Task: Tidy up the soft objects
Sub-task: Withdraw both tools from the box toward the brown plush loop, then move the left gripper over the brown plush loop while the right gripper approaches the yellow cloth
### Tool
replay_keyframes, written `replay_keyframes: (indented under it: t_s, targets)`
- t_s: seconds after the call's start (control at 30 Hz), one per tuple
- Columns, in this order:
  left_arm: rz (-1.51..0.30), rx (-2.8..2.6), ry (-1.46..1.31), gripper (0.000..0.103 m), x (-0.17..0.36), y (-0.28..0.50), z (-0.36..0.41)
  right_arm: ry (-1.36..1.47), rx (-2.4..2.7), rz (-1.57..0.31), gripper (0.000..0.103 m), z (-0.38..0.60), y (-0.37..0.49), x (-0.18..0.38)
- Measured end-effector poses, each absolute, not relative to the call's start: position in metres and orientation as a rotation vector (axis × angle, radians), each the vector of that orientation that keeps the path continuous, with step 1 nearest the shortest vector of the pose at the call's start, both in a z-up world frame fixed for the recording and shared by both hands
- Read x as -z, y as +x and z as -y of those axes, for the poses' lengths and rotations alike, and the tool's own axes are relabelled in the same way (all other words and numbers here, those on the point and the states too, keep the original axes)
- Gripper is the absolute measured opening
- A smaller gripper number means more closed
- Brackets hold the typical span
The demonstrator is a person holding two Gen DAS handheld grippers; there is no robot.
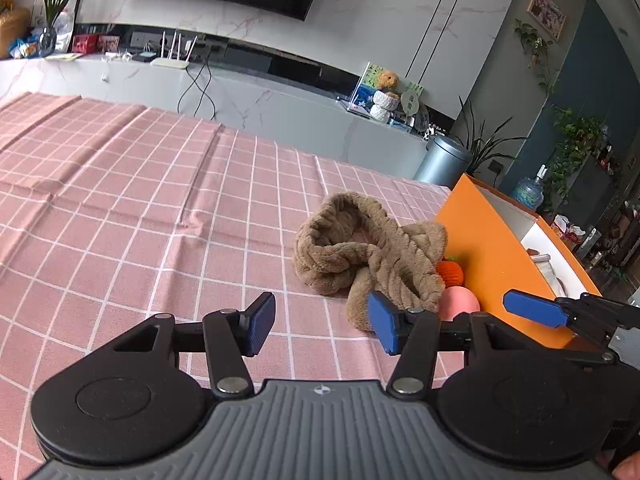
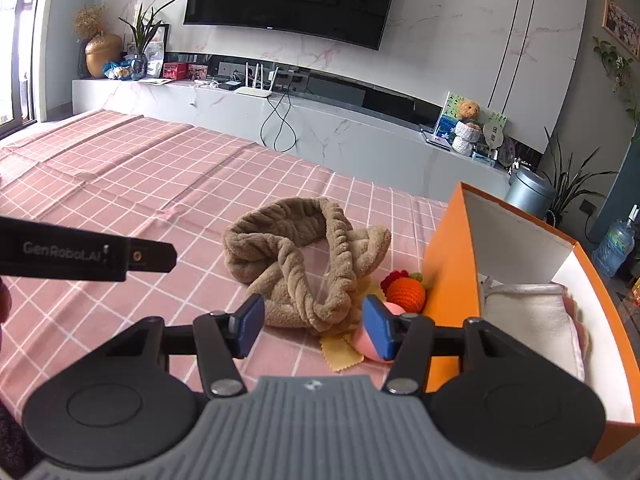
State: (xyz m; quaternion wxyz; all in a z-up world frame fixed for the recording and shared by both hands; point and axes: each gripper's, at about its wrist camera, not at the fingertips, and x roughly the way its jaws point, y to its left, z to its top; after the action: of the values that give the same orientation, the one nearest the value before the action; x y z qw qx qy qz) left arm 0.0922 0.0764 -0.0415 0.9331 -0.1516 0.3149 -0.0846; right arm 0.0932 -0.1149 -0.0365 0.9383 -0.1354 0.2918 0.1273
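We are holding the left gripper (image 1: 322, 326) and the right gripper (image 2: 314, 326) with fingers apart, gripping nothing. The brown plush band (image 2: 296, 256) is lying on the pink checked cloth (image 2: 120, 168), beside the orange box (image 2: 452, 264), next to a crochet orange (image 2: 406, 294).

The desk (image 2: 120, 168) wears a pink cloth with a white grid. On it lie a tan-brown plush band (image 2: 296, 264), an orange crocheted ball (image 2: 405, 295), a pale pink ball (image 2: 370, 344) and a yellow cloth (image 2: 340, 354). The box (image 2: 452, 264) is orange outside, white inside. Gripper pads (image 2: 248, 326) are blue.
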Motion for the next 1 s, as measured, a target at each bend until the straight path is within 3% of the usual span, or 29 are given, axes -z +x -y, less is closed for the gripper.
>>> replay_keyframes:
  t_s: [0.13,0.27,0.53,0.57,0.7,0.8,1.0]
  targets:
    - [-0.660,0.164,-0.306,0.063,0.047,0.104,-0.079,-0.287,-0.257,-0.617,0.058,0.110,0.117,0.042]
    - [-0.678,0.184,-0.317,0.063,0.049,0.119,-0.078,-0.283,-0.247,-0.664,0.073,0.107,0.148,0.051]
    - [-0.733,0.193,-0.326,0.064,0.060,0.145,-0.073,-0.301,-0.282,-0.718,0.079,0.097,0.186,0.077]
    - [-0.740,0.187,-0.322,0.064,0.061,0.147,-0.073,-0.300,-0.283,-0.720,0.072,0.096,0.189,0.080]
    - [-0.760,0.173,-0.317,0.064,0.066,0.150,-0.073,-0.296,-0.318,-0.721,0.021,0.091,0.192,0.084]
    - [-0.774,0.167,-0.324,0.064,0.068,0.148,-0.074,-0.286,-0.357,-0.724,0.013,0.087,0.183,0.085]
    - [-0.800,0.170,-0.343,0.064,0.065,0.131,-0.075,-0.188,-0.472,-0.752,0.011,0.092,0.151,0.082]
